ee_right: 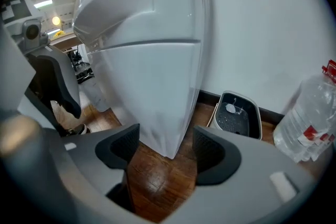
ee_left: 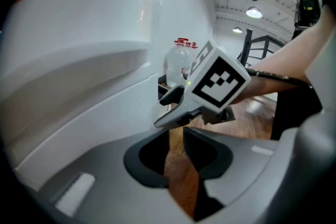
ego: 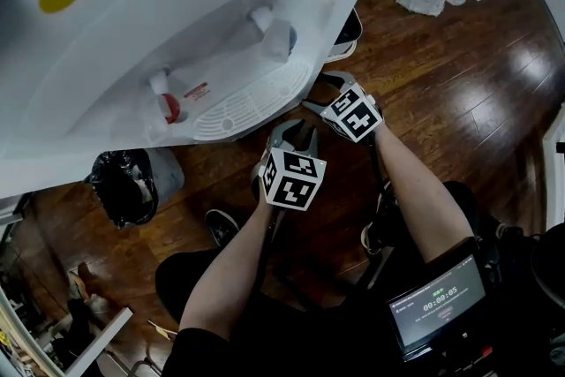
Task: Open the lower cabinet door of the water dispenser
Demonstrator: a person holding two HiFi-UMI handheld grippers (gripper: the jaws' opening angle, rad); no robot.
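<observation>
Right gripper view: white plastic water dispenser's tall lower cabinet door stands upright just ahead of the right gripper, jaws parted, holding nothing. The left gripper, likewise parted and empty, seems farther from the door.

I see dark wooden floorboards through the gap of both pairs of jaws. Just beyond the jaws of the right gripper the white water dispenser stands on the boards, its bottom corner framed between them. Past the right-hand jaw, a white tray with a dark perforated insert sits at the foot of the wall. Further right is a wrapped pack of water bottles. Off to the left of the jaws of the left gripper stands a bin lined with a black bag — and behind them, a dark shoe rests on the floor.
</observation>
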